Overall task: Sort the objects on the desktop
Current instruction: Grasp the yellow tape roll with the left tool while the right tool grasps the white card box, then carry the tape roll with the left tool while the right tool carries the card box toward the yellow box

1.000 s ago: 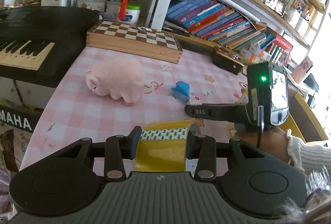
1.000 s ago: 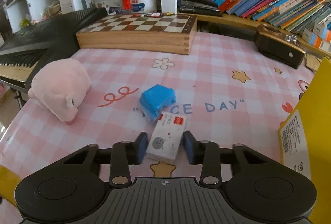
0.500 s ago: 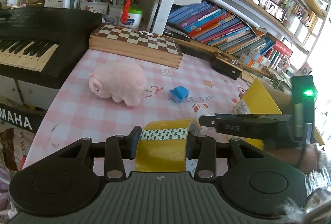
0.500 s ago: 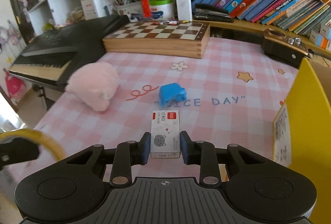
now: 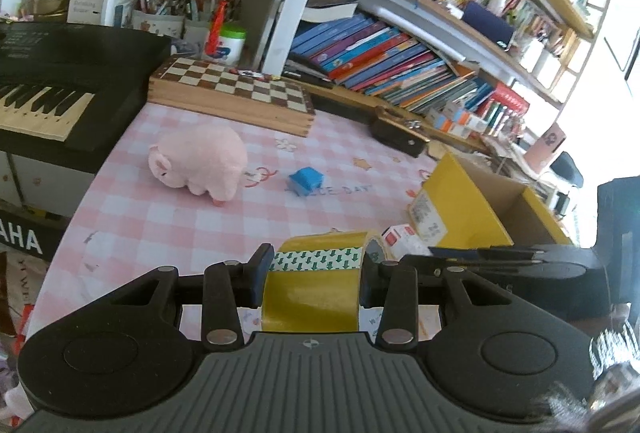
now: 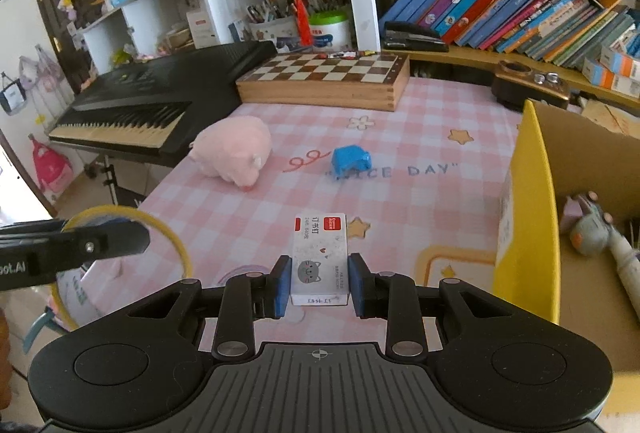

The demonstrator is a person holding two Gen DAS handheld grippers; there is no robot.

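Between the right jaws: the right gripper is clamping a small white staple box by its long sides, carrying it above the bench beside the yellow box.
Staple box label: a red patch, Chinese characters with digits too small to read surely, and a grey cat face are showing on its top.
Between the left jaws: the left gripper is gripping a yellow tape roll; a white strip of green arrows is running across the roll.
Yellow box: it is sitting at the bench's right side with a white barcode label on its outer wall.
Bench cloth: pink checks are carrying the words "NICE DAY", partly covered by a blue block lying on the first letters.
Pink plush pig: it is lying left of the blue block, well apart from both grippers.
Chessboard: it is lying closed at the back of the bench, beside a black keyboard.
Left view only: "AHA" in white is showing on the keyboard's stand front, and the staple box is peeking out just behind the tape roll.
Right view only: a grey toy is lying inside the yellow box, and the left gripper's side is reading "oot.AI".
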